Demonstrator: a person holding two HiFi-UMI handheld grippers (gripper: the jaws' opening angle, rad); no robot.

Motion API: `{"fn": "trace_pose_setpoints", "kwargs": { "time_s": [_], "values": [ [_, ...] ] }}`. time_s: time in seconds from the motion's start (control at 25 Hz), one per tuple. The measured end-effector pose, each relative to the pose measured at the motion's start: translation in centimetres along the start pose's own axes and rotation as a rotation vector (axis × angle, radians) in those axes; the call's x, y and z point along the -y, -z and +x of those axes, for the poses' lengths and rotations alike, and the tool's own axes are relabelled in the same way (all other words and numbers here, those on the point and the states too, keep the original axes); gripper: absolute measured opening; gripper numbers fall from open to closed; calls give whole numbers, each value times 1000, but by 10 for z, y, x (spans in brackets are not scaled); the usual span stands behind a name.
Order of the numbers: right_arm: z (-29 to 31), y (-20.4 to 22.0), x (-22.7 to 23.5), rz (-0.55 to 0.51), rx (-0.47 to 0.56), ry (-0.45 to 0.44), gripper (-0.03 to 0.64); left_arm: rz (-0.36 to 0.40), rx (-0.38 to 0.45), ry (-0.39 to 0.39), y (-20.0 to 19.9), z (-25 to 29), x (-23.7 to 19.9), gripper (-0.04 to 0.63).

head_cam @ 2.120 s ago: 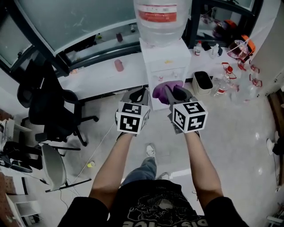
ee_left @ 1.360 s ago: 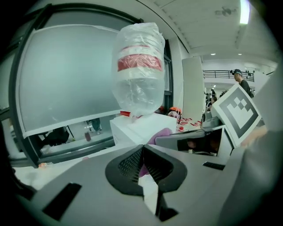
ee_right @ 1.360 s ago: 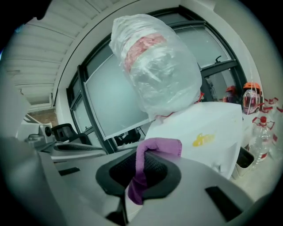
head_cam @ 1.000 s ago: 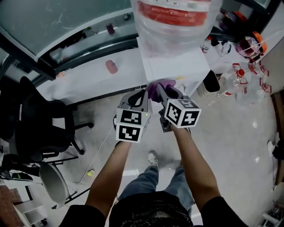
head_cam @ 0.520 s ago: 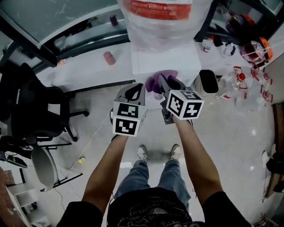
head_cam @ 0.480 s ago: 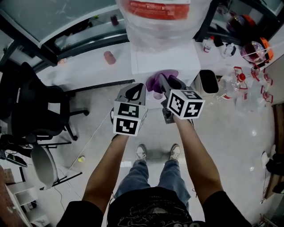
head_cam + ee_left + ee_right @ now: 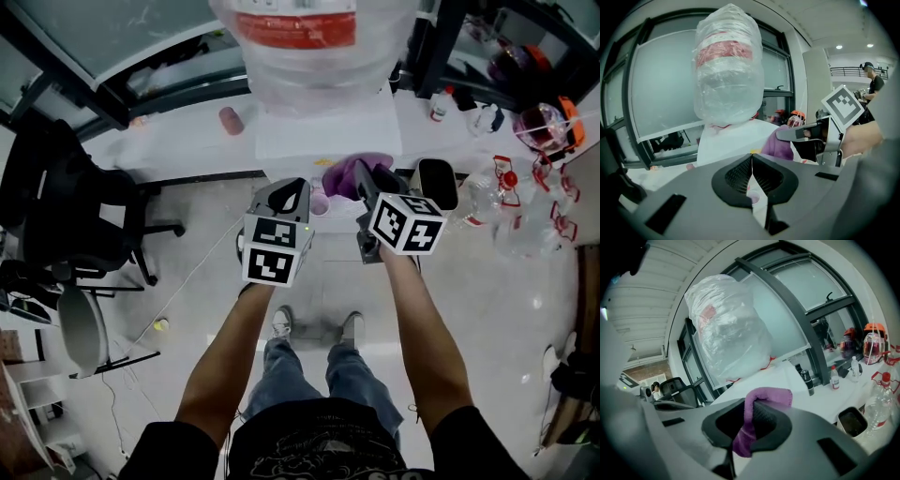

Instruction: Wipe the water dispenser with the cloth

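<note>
We see three ways this could go wrong. The left gripper (image 7: 298, 186) has its jaws pressed together on nothing, and it hangs just beside the front of the white box-shaped water dispenser (image 7: 328, 133). A small pale pink cup (image 7: 319, 203) sits at about 4 o'clock from its tip, so a careless sweep of this idle gripper could knock the cup off. At 12 o'clock, the large clear bottle wrapped in plastic film (image 7: 314, 42) makes the dispenser top-heavy. In our judgement a hard push while wiping could rock it.

The right gripper (image 7: 362, 178) has its jaws clamped on the purple terry cloth (image 7: 765, 398). Only a narrow fold is pinched; the rest drapes over one jaw, and a tail hangs below. Dragging it against the casing could pull that fold free. A bare jaw scraping the plastic is the other risk. The cloth lies against the dispenser's front upper edge at about 11 o'clock from the right gripper's marker cube, but we cannot tell whether it touches. A black open-topped bin (image 7: 438, 183) stands at 3 o'clock, near enough to catch a wide stroke.

The left forearm (image 7: 234, 356) reaches toward 12 o'clock, nearly straight. The right forearm (image 7: 422, 328) runs alongside it, angled slightly inward toward 11 o'clock, with its gripper a little further forward.
</note>
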State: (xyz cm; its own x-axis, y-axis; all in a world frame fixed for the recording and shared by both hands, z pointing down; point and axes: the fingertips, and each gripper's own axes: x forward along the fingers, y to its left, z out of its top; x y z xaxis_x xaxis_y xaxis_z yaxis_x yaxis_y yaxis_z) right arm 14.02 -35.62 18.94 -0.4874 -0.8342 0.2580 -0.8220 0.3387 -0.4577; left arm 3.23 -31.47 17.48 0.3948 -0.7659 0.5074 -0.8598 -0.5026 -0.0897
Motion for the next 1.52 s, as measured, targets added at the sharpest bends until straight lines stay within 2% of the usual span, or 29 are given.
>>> {"fn": "trace_pose_setpoints", "kwargs": {
  "time_s": [0.4,0.8,1.16,1.52],
  "values": [
    [-25,-15,51,-37,-11,-9,32,-26,-7,-43,-1,13,32,26],
    [-21,-5,54,-130,7,13,32,-26,-9,4,28,18,31,26],
    [-13,33,71,-231,89,47,32,37,55,59,75,52,40,26],
    [-8,64,106,-210,228,54,32,77,117,83,131,94,44,26]
  ]
}}
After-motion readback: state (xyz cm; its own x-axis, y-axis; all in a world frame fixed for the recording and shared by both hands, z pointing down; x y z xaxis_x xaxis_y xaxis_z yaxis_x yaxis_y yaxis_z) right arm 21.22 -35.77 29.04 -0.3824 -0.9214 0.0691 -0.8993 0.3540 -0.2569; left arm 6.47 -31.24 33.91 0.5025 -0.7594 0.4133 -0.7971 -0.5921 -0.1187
